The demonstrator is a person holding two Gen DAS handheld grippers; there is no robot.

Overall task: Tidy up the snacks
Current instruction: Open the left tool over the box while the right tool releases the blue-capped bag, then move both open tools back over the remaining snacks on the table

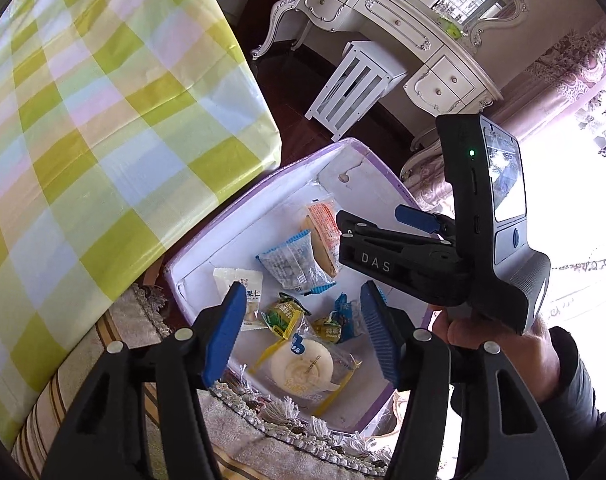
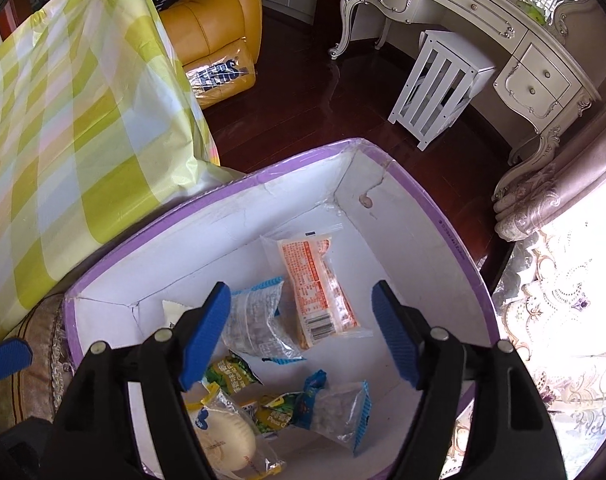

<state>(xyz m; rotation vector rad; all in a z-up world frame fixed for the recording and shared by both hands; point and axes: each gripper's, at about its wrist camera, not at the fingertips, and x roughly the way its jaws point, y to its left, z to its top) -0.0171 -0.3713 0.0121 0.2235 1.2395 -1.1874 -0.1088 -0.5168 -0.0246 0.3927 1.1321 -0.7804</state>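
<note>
**Left wrist view: both claws released above the snack box**

Left gripper (image 1: 301,330) hangs spread and empty over the purple-rimmed box (image 1: 239,196), which sits right of the checked tablecloth (image 1: 103,120). Right gripper (image 2: 301,334) is likewise released, gripping nothing. Snack packets lie loose inside: round bun (image 1: 303,364) nearest, orange packet (image 2: 319,280) farthest.
</note>
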